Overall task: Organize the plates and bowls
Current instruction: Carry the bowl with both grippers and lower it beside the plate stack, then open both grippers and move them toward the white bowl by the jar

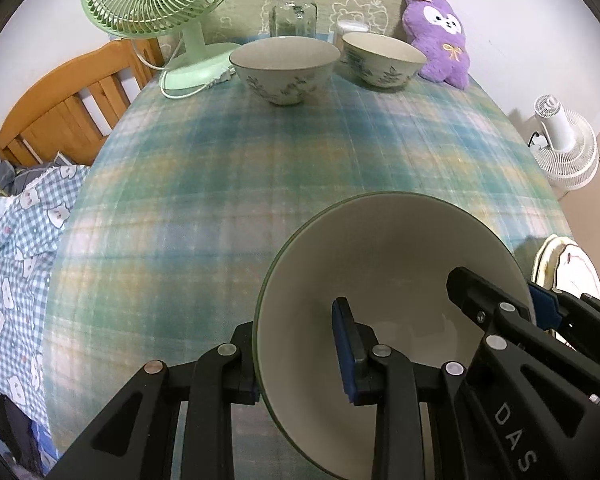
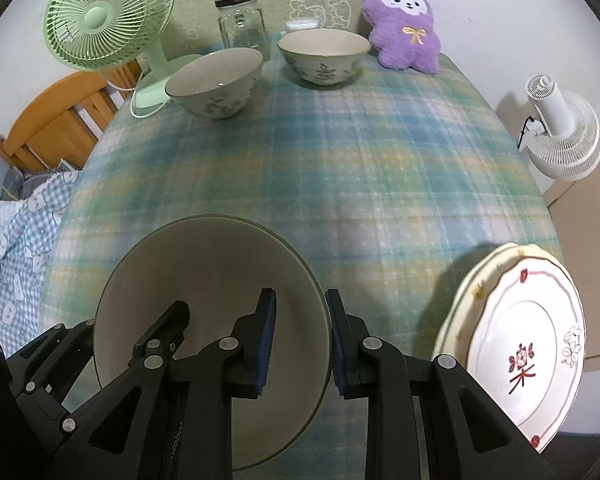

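Note:
A cream bowl with a green rim (image 1: 392,280) sits near the front of the plaid table. My left gripper (image 1: 300,356) straddles its left wall, one finger outside, one inside. My right gripper (image 2: 300,340) straddles its right wall (image 2: 204,300) the same way; its finger shows in the left wrist view (image 1: 484,304). Both pairs of pads stand close to the rim; contact is unclear. Two floral bowls stand at the back: one left (image 1: 284,68) (image 2: 216,80), one right (image 1: 382,60) (image 2: 324,56). Two stacked plates with red flowers (image 2: 520,344) (image 1: 568,264) lie at the front right edge.
A green desk fan (image 1: 160,8) (image 2: 108,20), a glass jar (image 1: 293,12) (image 2: 242,20) and a purple plush (image 1: 440,36) (image 2: 404,24) line the back of the table (image 1: 260,168). A bed and wooden headboard (image 1: 60,104) lie left; a white fan (image 2: 560,132) stands right.

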`<state>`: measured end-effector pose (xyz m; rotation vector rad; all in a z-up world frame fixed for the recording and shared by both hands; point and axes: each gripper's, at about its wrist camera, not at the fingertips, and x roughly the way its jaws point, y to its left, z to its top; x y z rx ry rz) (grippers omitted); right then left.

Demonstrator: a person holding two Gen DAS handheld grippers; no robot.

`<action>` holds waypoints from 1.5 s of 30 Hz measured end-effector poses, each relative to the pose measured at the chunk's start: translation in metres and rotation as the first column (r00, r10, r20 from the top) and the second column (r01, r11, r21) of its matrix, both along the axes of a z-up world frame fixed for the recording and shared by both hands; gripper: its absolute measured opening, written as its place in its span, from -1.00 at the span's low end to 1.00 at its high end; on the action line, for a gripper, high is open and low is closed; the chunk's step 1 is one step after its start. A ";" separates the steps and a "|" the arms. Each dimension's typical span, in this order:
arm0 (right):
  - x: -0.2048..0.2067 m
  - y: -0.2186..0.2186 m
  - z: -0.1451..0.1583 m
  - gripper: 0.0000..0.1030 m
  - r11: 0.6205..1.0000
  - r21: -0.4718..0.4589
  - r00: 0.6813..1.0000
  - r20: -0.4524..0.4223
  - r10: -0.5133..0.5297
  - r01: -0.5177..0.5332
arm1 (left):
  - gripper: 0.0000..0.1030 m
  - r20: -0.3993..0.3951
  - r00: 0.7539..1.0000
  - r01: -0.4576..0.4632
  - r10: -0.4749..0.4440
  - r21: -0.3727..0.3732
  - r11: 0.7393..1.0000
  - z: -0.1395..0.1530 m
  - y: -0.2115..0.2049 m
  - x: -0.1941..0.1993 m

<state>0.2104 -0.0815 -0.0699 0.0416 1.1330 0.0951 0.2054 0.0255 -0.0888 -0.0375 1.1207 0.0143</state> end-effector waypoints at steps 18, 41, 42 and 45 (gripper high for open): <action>-0.022 -0.017 -0.018 -0.46 1.000 0.004 0.999 -0.031 0.028 -0.028 | -0.47 -0.018 1.000 -0.020 0.020 0.008 1.000 -0.015 -0.017 -0.025; -0.015 -0.024 0.053 0.21 0.996 0.071 0.997 0.047 0.058 -0.061 | 0.48 0.078 0.997 -0.017 0.015 0.025 1.000 0.066 -0.018 -0.019; -0.015 -0.024 0.058 0.21 0.995 0.071 0.997 0.055 0.060 -0.064 | 0.56 0.090 0.996 -0.025 0.021 0.036 0.999 0.072 -0.017 -0.019; -0.012 -0.022 0.079 0.21 0.995 0.059 0.993 0.095 0.069 -0.074 | 0.64 0.141 0.989 -0.039 0.032 0.044 0.998 0.090 -0.013 -0.019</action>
